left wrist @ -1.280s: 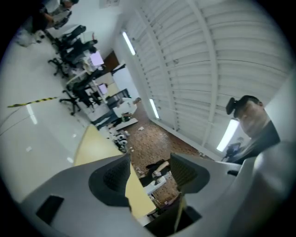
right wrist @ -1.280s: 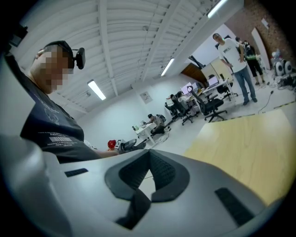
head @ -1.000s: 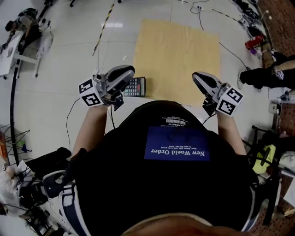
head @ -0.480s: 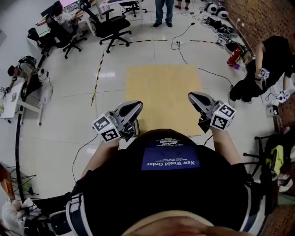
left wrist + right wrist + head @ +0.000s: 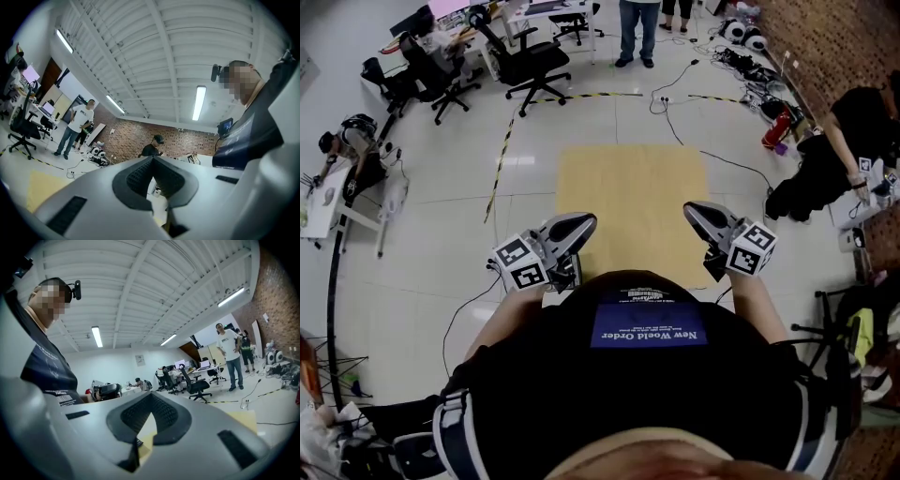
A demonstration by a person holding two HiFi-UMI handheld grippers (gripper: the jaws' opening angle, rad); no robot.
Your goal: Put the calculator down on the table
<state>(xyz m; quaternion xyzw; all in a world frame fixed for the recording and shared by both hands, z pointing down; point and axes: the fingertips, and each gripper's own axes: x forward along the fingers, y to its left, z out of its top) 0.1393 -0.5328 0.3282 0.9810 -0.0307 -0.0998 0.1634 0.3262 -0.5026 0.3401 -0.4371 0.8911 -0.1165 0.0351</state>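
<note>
Both claws sit just ahead of the person's dark T-shirt (image 5: 647,394), the left claw (image 5: 586,222) and the right claw (image 5: 689,208) well apart and pointing out over the yellow floor mat (image 5: 633,187). Each one is pinched fully closed with nothing in its grip, tips meeting clean in both gripper views. The calculator can't be made out for sure in any view, while at the far side black office chairs (image 5: 525,61) and a standing person (image 5: 635,28) fill the floor.
</note>
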